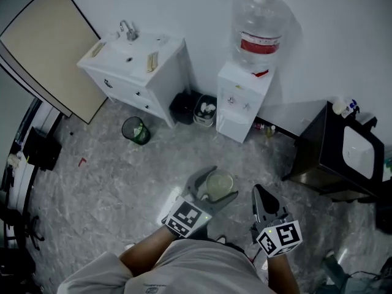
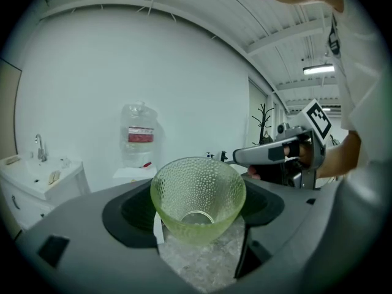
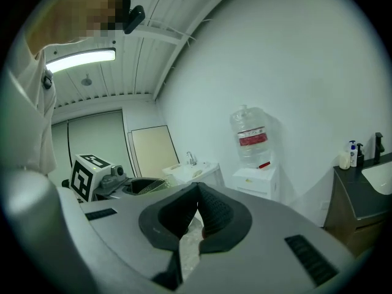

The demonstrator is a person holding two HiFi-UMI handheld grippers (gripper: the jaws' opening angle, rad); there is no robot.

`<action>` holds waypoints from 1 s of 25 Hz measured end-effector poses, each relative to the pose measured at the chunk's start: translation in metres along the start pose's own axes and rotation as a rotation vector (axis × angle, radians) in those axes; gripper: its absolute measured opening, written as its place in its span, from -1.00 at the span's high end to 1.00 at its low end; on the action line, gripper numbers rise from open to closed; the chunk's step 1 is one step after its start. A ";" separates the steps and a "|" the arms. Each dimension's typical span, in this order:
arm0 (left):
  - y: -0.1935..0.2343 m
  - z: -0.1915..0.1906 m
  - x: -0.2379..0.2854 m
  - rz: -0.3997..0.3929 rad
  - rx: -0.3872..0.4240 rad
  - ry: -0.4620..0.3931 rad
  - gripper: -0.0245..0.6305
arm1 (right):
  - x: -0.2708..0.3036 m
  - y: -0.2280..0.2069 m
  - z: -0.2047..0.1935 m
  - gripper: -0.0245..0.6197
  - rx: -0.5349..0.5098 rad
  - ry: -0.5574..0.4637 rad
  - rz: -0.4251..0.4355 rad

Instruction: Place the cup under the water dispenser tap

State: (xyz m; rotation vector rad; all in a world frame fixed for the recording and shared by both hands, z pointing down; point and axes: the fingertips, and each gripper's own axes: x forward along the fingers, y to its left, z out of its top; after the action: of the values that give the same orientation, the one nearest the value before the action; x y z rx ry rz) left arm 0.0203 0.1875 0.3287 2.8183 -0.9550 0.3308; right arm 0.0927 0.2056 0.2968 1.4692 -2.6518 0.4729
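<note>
"Head view puts the left hand-held gripper (image 1: 220,185) well short of the water dispenser (image 1: 242,100), on the near side of it, above the floor. Is the cup secure?"

"Left gripper view says yes. The pebbled green cup (image 2: 197,192) stands roughly upright between the jaws, which press on its lower wall. It looks empty."

"So how should it go in?"

"I'd hold it level and come straight at the dispenser's front. The dispenser stands low on the floor, so the cup must drop enough for its rim to pass beneath the taps (image 1: 239,103). They're too small here to tell apart. Seat it under one before releasing."

"And the right hand-held gripper (image 1: 264,202)?"

"It's also short of the dispenser, slightly to its right, jaws pressed together on nothing. I'd hold it wide of the cup's path."
</note>
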 end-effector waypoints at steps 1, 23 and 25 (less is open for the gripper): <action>0.018 0.001 0.008 -0.010 0.001 0.003 -0.27 | 0.018 -0.004 0.005 0.88 0.002 0.001 -0.009; 0.226 -0.053 0.264 -0.067 -0.026 0.065 -0.28 | 0.250 -0.190 0.015 0.88 0.039 0.121 0.037; 0.245 -0.057 0.288 -0.050 -0.024 0.073 -0.27 | 0.275 -0.212 0.019 0.88 0.031 0.124 0.070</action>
State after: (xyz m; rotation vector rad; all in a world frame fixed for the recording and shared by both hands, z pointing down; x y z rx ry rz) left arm 0.0835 -0.1606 0.4730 2.7823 -0.8669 0.4103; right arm 0.1233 -0.1288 0.3857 1.3129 -2.6164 0.5928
